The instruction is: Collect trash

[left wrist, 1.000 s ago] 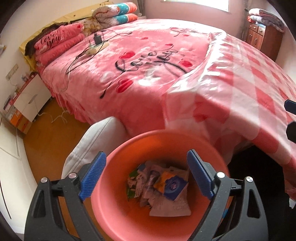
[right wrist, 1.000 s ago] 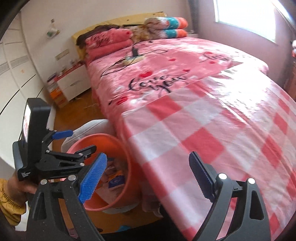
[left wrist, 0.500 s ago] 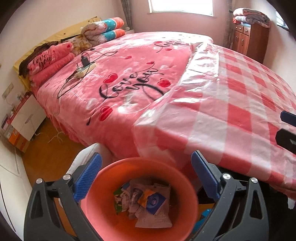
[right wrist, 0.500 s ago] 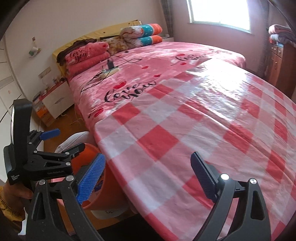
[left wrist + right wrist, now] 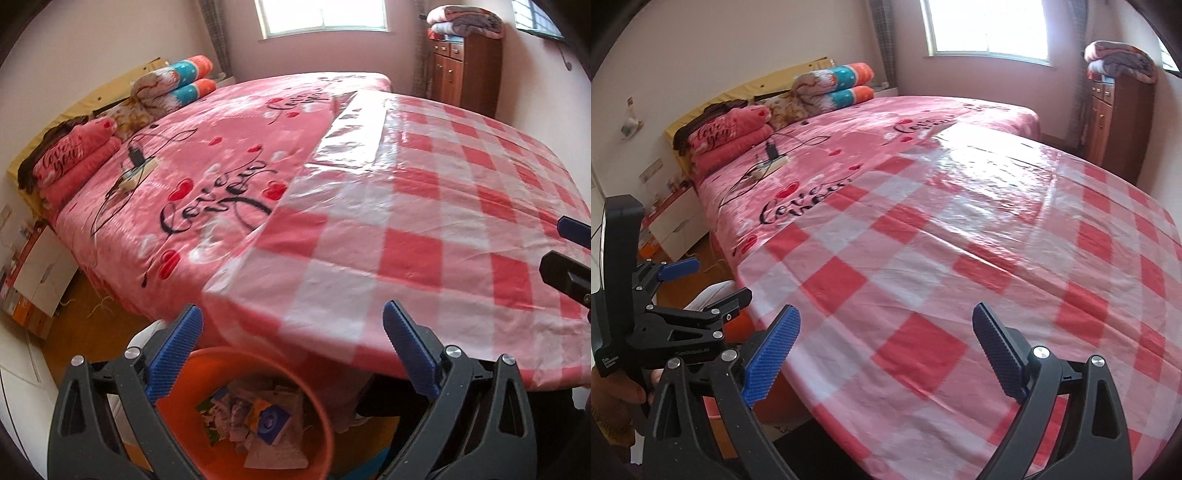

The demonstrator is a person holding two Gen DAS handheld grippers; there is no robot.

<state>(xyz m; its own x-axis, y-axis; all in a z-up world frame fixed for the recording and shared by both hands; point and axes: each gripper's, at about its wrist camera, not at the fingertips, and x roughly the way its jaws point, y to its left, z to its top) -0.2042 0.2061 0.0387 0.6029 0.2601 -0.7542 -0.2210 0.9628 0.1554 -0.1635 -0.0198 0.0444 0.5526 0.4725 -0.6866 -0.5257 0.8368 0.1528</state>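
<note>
The trash [image 5: 255,417] lies in a loose heap at the bottom of an orange bucket [image 5: 314,391] on the floor, at the near left corner of the bed [image 5: 229,166]; it is crumpled white paper and wrappers, with a green-edged packet on the left and a blue-and-orange sachet with a round white mark on top; the heap fills only the base, the orange walls bare above it.

The left tool [image 5: 291,343] hangs above the bucket's far rim, its blue ribbed pads spread wide; the jaws have just been opening, with nothing between them. The right tool [image 5: 886,343] is held over the near part of the red-and-white checked plastic sheet [image 5: 960,258] that covers the near half of the bed; its jaws too have just been opening and stand wide apart, empty.

In the right wrist view the left tool shows at the far left, a hand [image 5: 617,387] around its grip, with a sliver of the bucket just beyond it under the sheet's edge; a white bag [image 5: 147,336] lies on the floor beside the bucket.
</note>
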